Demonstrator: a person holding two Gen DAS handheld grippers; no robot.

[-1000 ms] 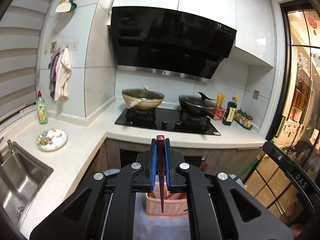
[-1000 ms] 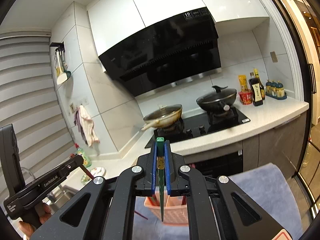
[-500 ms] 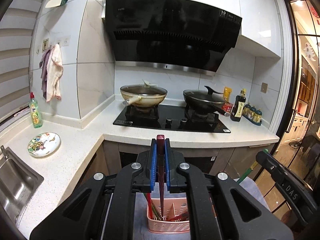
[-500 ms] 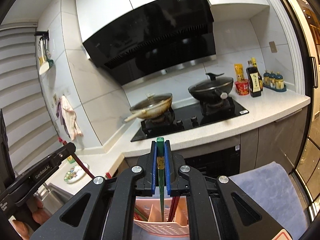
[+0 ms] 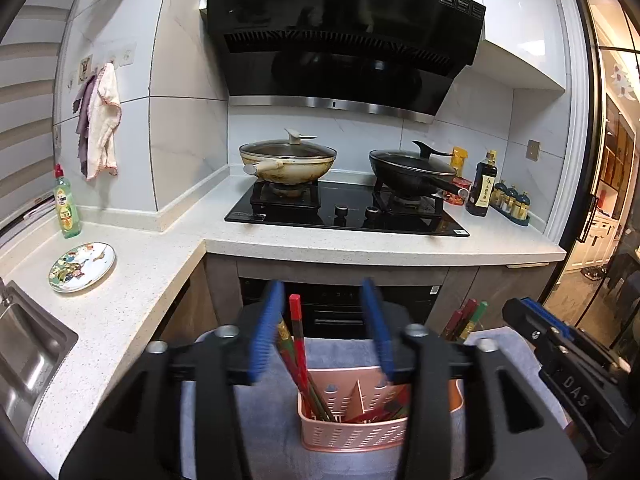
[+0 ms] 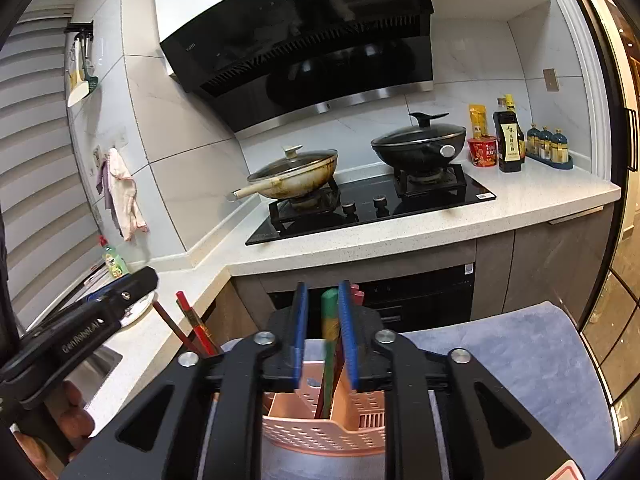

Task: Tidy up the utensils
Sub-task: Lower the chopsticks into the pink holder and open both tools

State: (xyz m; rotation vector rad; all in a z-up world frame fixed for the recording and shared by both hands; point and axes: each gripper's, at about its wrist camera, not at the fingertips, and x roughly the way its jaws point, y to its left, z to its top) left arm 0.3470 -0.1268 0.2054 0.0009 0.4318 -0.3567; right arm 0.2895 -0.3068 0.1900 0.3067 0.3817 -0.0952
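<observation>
Now two pans (image 5: 288, 162), one caddy (image 5: 352, 432).

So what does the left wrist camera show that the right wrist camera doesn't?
Only the left wrist view shows the steel sink and the whole patterned plate on the counter.

Only the right wrist view shows the green chopstick up close, standing between the right gripper fingers, and the person's hand on the other gripper.

Both show the pink utensil basket on the blue mat, the red chopsticks, and two lidded pans on the stove.
</observation>
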